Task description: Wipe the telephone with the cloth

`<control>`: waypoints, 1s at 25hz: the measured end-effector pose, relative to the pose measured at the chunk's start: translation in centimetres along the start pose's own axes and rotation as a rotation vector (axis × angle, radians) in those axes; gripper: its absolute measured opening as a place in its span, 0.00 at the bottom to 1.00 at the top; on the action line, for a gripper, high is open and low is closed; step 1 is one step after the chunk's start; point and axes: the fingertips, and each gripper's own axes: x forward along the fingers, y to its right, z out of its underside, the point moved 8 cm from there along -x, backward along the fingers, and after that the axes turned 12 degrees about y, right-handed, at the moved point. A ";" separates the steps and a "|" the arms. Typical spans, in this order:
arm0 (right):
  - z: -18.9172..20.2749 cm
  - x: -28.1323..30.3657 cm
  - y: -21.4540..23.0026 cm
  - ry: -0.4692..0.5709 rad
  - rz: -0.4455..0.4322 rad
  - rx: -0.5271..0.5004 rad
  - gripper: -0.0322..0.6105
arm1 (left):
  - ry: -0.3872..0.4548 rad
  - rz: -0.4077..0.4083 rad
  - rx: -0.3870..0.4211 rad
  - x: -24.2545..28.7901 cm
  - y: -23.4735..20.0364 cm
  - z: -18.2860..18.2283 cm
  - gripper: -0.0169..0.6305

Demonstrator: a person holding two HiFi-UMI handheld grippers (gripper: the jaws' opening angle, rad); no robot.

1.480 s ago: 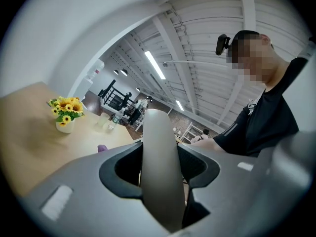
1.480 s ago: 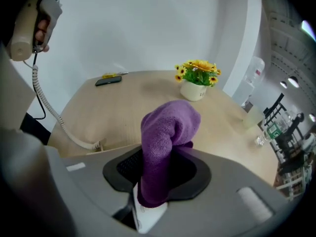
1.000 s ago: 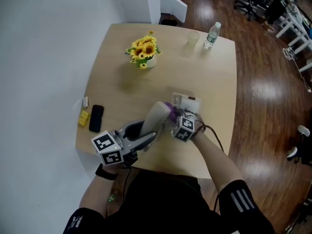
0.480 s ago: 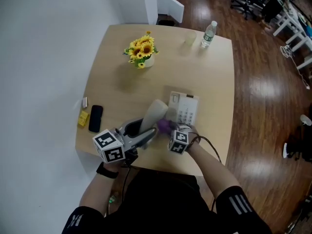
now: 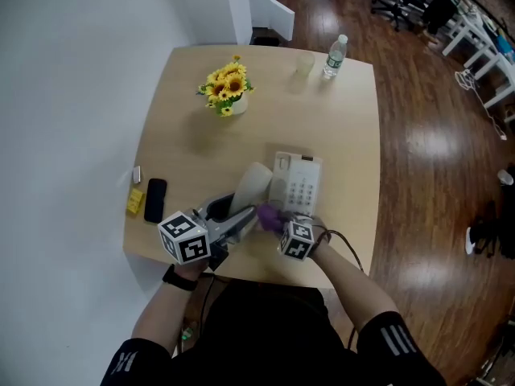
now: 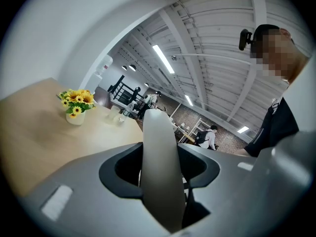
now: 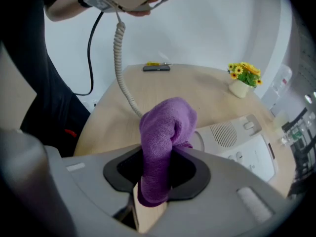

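Note:
The white telephone base lies on the wooden table, keypad up. Its pale handset is lifted off and tilted, and my left gripper is shut on it; in the left gripper view the handset fills the jaws of the left gripper. My right gripper is shut on a purple cloth just off the base's near left corner. In the right gripper view the cloth bulges out of the right gripper, with the base to the right and the coiled cord running up.
A vase of sunflowers stands at the far left. A water bottle and a clear cup stand at the far edge. A black mobile phone and a yellow object lie near the left edge. Wooden floor lies to the right.
My right gripper with the cloth has drawn back over the telephone base toward the near edge, uncovering the keypad. The left gripper still holds the handset lifted.

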 end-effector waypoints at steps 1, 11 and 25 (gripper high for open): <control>-0.1 -0.6 -0.2 0.032 0.013 0.032 0.25 | -0.004 -0.014 0.005 0.1 -0.3 0.1 0.34; 0.9 -11.4 0.6 0.284 0.307 0.345 0.25 | -0.059 -0.198 0.058 5.7 -3.4 3.7 0.34; 4.0 -21.7 1.9 0.567 0.465 0.713 0.25 | -0.157 -0.553 0.093 12.8 -8.3 11.8 0.34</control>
